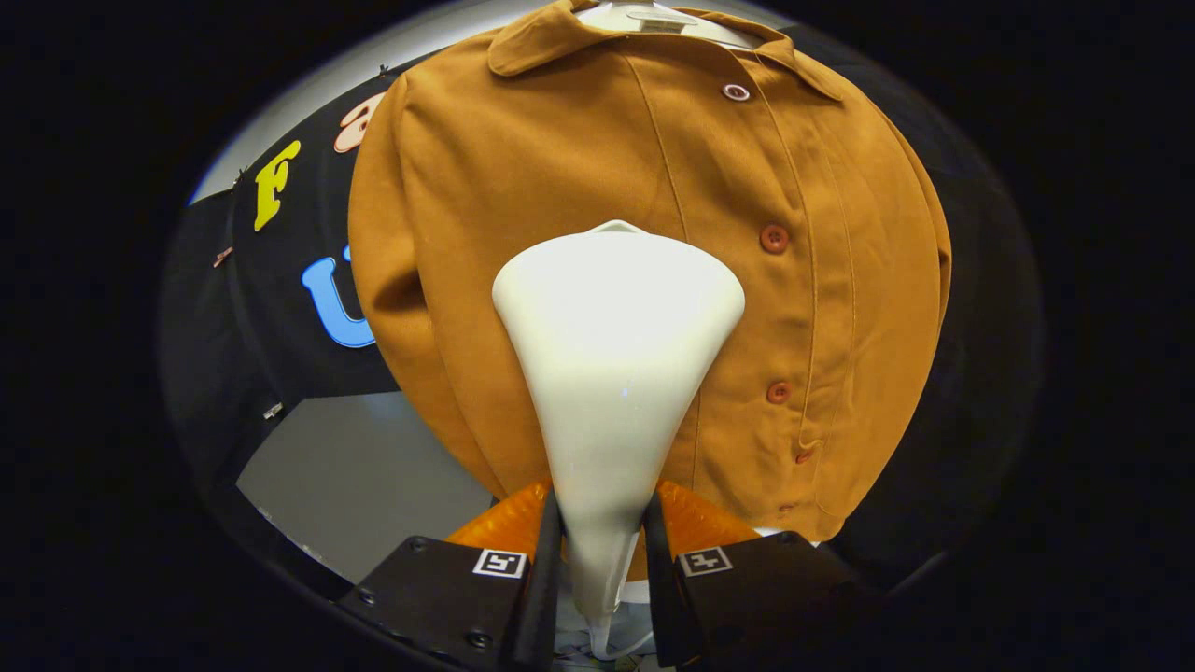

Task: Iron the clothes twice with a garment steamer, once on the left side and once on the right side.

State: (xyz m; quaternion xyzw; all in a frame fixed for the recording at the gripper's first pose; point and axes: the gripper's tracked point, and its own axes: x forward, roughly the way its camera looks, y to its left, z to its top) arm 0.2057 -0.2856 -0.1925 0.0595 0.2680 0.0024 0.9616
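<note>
A mustard-brown buttoned jacket (597,168) hangs on a white hanger (653,17) straight ahead of me. My gripper (602,551) is shut on the narrow handle of a white garment steamer (616,355). The steamer widens into a broad cone whose head rests against or just before the jacket's front, left of the row of reddish buttons (773,238), about at the second button's height. Both fingers (546,569) press the handle from either side. The steamer's face is hidden, turned toward the cloth.
The booth's black cloth wall (280,308) stands behind and left of the jacket. A grey floor or table surface (364,476) shows below the jacket's left hem. The steamer's white hose (616,644) hangs beneath the fingers.
</note>
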